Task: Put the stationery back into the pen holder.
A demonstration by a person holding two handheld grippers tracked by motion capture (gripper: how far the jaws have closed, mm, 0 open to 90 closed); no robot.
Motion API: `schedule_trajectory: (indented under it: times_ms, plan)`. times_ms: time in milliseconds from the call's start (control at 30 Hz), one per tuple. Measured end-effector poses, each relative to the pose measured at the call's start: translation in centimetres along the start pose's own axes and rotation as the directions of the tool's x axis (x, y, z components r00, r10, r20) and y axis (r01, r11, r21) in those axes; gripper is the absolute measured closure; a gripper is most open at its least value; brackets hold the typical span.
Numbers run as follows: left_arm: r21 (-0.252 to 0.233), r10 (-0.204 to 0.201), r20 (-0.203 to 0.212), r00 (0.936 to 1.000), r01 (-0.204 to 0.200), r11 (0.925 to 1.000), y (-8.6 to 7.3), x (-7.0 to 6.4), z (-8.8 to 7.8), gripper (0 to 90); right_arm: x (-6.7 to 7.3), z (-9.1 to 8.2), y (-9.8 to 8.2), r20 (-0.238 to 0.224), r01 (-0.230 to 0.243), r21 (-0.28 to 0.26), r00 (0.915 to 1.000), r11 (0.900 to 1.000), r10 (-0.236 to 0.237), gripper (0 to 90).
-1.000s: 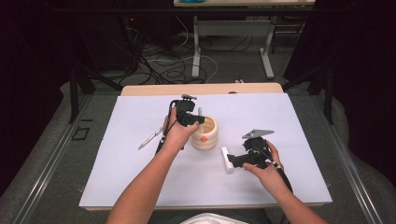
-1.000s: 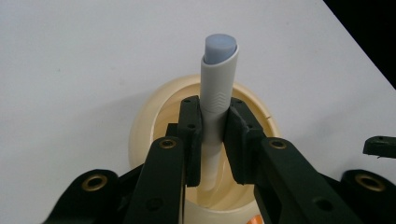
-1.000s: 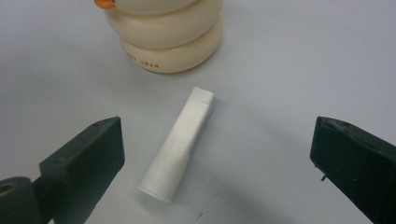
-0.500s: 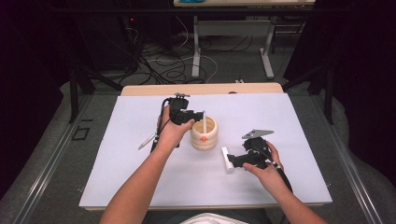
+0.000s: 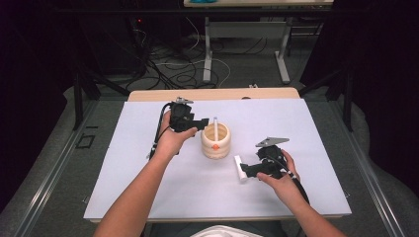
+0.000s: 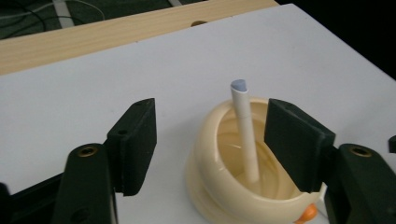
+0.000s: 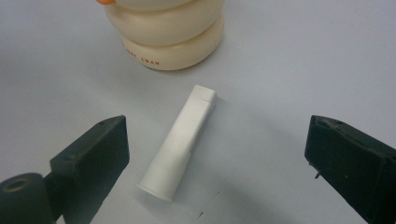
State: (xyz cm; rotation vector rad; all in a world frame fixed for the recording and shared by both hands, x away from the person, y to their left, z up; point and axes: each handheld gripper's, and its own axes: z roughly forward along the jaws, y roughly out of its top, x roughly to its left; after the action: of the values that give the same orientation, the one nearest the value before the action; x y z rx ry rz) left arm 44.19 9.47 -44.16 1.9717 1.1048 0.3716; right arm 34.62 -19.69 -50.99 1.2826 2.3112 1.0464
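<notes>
You'd just let go w/ the left gripper point(image 6: 210, 149), jaws opening off the pen point(image 6: 244, 130) standing in the cup point(image 5: 215, 140) mid-worktop; right gripper point(image 7: 217, 163), wide open, straddled the white tube point(image 7: 181, 140) — close on it next.

I see a cream, ribbed, round holder cup point(image 5: 216, 143) standing upright mid-sheet, an orange knob on its front. A slim white pen point(image 6: 245, 133) leans inside it, tip up. Just right of the cup, a white tube point(image 7: 181, 140) lies flat, apart from it.
</notes>
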Motion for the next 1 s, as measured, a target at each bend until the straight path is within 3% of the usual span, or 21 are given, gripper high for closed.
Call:
schedule_trajectory:
  times_ms: [100,367,633,800,1000]
  plan:
    - [-0.012,0.014,-0.037,0.9992,-0.014,0.9998,-0.1,0.5,-0.3,26.6,0.0,0.0,0.0,0.001,0.000,0.000,1.0000,1.000,0.000,6.7]
    - [0.003,-0.025,-0.071,0.9972,0.025,0.9997,-1.1,2.4,-1.2,25.2,0.0,0.1,0.0,-0.003,0.000,0.001,1.0000,1.000,0.000,6.9]
    - [-0.014,-0.071,-0.066,0.9953,0.070,0.9974,-2.1,4.5,-2.1,16.1,0.1,0.1,0.0,-0.001,-0.005,0.007,1.0000,1.000,0.005,7.0]
    - [-0.011,-0.088,-0.076,0.9932,0.088,0.9961,-2.8,5.6,-2.8,15.6,0.1,0.1,0.0,0.000,0.001,0.005,1.0000,1.000,-0.001,7.0]
    - [-0.008,-0.078,-0.099,0.9920,0.078,0.9969,-3.7,6.7,-3.6,15.8,0.0,0.1,0.0,0.002,0.005,0.005,1.0000,1.000,-0.005,7.1]
